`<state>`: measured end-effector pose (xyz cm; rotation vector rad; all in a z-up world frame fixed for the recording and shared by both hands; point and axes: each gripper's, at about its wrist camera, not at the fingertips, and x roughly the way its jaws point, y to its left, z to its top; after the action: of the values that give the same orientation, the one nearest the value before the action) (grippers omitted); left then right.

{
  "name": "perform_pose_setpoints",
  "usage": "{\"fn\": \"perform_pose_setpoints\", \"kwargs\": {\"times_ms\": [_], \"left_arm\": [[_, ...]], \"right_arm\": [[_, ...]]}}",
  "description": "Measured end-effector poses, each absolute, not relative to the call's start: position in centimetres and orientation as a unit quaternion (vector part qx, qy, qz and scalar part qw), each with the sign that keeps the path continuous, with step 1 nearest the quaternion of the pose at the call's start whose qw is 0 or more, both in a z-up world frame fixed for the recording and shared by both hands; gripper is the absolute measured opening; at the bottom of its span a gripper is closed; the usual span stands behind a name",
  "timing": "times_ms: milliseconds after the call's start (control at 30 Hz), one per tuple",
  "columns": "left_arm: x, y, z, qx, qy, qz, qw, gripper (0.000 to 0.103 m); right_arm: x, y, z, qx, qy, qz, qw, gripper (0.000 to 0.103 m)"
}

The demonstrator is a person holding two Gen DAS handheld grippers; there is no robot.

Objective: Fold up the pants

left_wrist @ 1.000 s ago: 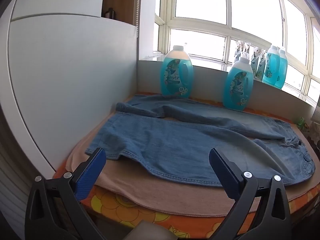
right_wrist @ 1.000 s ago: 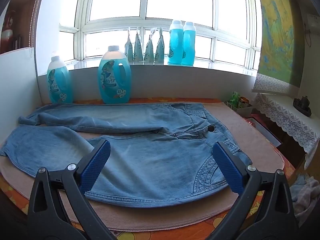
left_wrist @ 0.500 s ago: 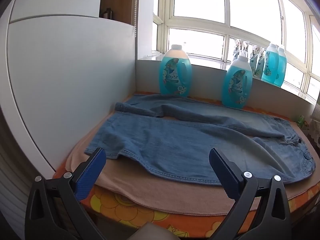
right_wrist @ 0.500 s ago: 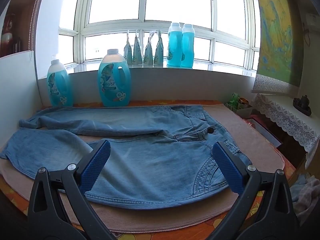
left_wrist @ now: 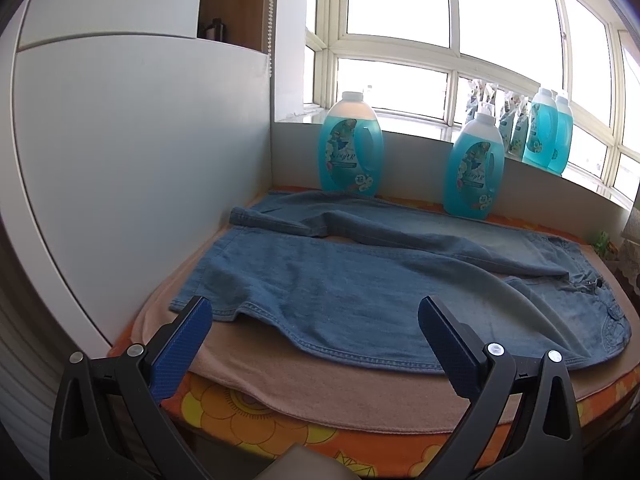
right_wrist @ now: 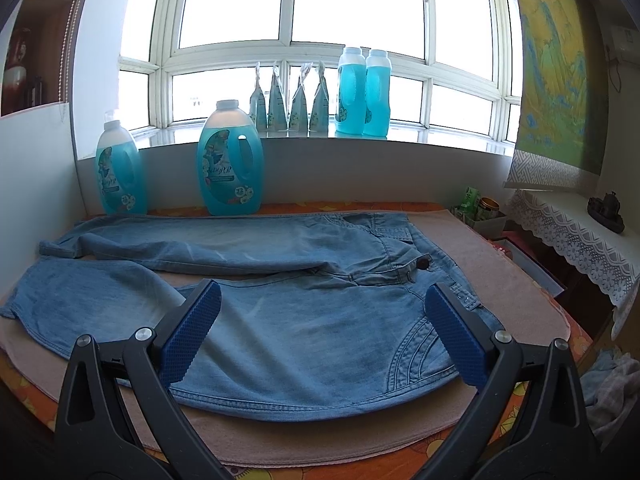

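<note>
Light blue denim pants (left_wrist: 360,280) lie spread on a beige towel (left_wrist: 320,384), legs toward the left wall, waist at the right. In the right wrist view the pants (right_wrist: 280,320) show the waistband button and a stitched pocket near the right. My left gripper (left_wrist: 314,310) hovers open over the near leg's hem end, nothing between its blue pads. Over the seat and waist area, my right gripper (right_wrist: 322,296) is held open and empty too.
Two large blue detergent bottles (left_wrist: 350,144) (left_wrist: 474,164) stand at the back of the table behind the pants. A white panel (left_wrist: 140,160) walls the left side. More bottles and pouches (right_wrist: 288,100) sit on the windowsill. A lace-covered shelf (right_wrist: 580,240) is at the right.
Both views have shifted slightly downward and nearer the pants. The pants lie as before and both grippers have stayed open.
</note>
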<state>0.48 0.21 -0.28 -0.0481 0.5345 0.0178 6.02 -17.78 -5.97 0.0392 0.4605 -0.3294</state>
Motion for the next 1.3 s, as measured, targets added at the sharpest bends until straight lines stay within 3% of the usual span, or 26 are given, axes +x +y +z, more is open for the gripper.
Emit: {"fn": "perform_pose_setpoints", "kwargs": {"times_ms": [1300], "left_arm": [[1.2,1.1,-1.0,-0.032,0.274,0.023,0.961,0.103]], "right_arm": [[6.6,-17.3,-7.3,0.021,0.233,-0.157,0.959,0.103]]}}
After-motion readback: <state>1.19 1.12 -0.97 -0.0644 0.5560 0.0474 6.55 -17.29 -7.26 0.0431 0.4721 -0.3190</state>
